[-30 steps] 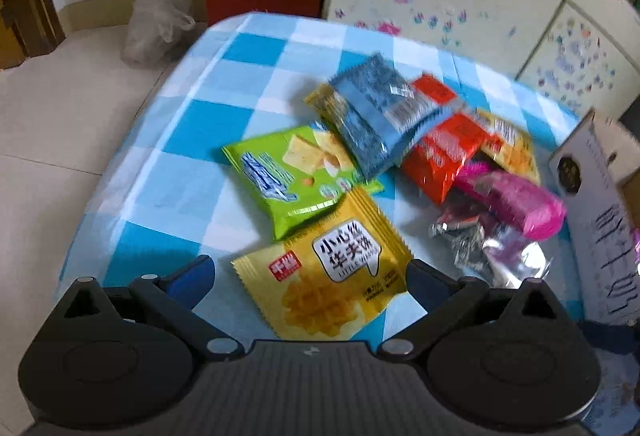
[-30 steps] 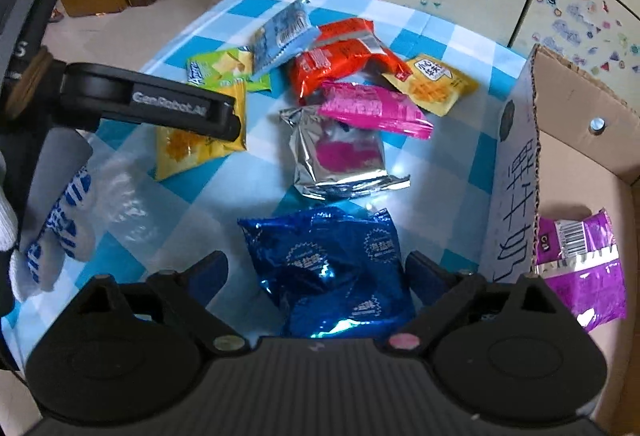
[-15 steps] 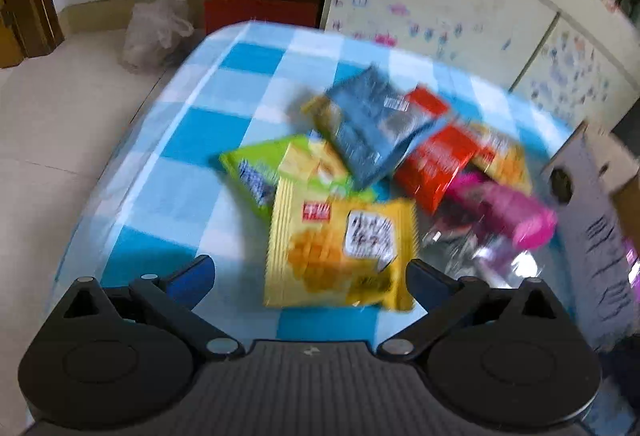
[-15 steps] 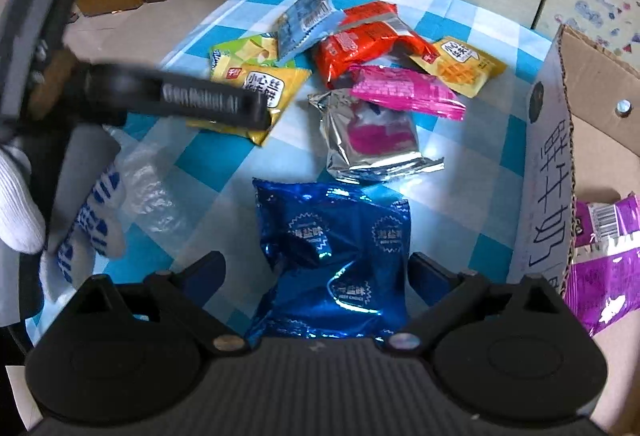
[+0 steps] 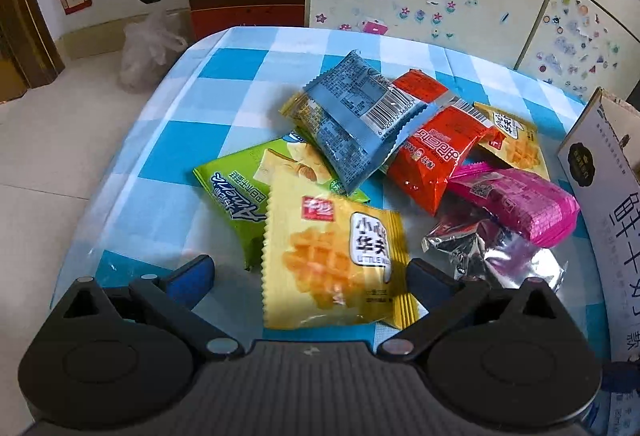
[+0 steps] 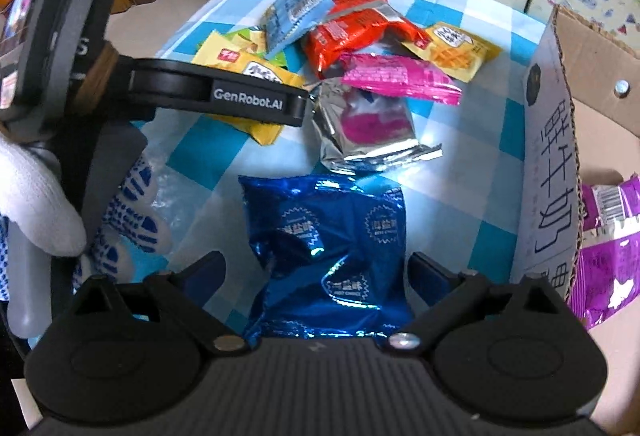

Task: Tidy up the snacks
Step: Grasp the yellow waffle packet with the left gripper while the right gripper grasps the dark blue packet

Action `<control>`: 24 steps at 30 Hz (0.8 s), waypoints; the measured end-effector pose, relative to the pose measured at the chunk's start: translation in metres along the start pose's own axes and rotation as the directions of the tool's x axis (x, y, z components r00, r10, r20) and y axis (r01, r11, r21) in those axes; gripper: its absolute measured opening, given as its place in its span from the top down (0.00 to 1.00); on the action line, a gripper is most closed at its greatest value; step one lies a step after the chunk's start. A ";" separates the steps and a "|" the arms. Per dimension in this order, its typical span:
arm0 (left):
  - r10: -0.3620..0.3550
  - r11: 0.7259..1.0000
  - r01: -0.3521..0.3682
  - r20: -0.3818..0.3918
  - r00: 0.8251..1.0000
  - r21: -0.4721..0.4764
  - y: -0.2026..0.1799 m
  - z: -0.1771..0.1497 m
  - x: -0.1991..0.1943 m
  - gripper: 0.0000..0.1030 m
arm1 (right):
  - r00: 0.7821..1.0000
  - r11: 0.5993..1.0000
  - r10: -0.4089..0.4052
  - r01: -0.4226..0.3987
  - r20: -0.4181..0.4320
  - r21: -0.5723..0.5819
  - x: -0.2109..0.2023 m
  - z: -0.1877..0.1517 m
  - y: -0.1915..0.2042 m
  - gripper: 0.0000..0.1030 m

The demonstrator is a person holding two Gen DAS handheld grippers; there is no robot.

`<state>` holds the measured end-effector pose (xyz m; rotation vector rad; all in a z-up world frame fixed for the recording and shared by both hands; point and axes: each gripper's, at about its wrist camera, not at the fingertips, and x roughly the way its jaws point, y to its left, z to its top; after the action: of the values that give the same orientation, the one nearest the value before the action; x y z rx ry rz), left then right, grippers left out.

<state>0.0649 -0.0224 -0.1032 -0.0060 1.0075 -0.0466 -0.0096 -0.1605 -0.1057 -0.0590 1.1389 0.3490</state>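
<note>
Right wrist view: the checkered desk point(image 6: 472, 171) carries the loose snacks, and the cardboard box point(image 6: 592, 47) stands beside them, likely their destination. Right tool point(image 6: 318, 272) spreads wide around the blue foil bag point(image 6: 324, 236); left tool point(image 5: 310, 276) likewise straddles the yellow waffle packet point(image 5: 332, 260), neither pinched.

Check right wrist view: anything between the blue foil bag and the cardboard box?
Nothing. In the right wrist view, only bare checked tablecloth separates the blue foil bag from the cardboard box; the silver packet lies farther back.
</note>
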 end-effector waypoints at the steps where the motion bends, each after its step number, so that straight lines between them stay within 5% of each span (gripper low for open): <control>1: -0.001 1.000 0.001 -0.003 1.000 -0.003 0.000 0.000 0.000 0.00 | 1.000 1.000 -0.004 0.004 -0.004 0.000 0.001 -0.001 0.000 0.05; 14: 0.020 0.999 -0.021 -0.032 0.999 -0.040 -0.003 0.004 0.001 0.00 | 1.000 0.999 -0.012 0.012 0.001 0.040 0.002 -0.002 -0.003 0.04; 24: -0.014 1.000 0.015 -0.034 0.999 0.025 -0.005 0.006 0.003 0.00 | 1.000 0.999 -0.013 0.013 0.004 0.043 0.000 -0.002 -0.003 0.05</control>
<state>0.0717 -0.0274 -0.1022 0.0102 1.0411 -0.0731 -0.0103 -0.1636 -0.1072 -0.0282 1.1407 0.3131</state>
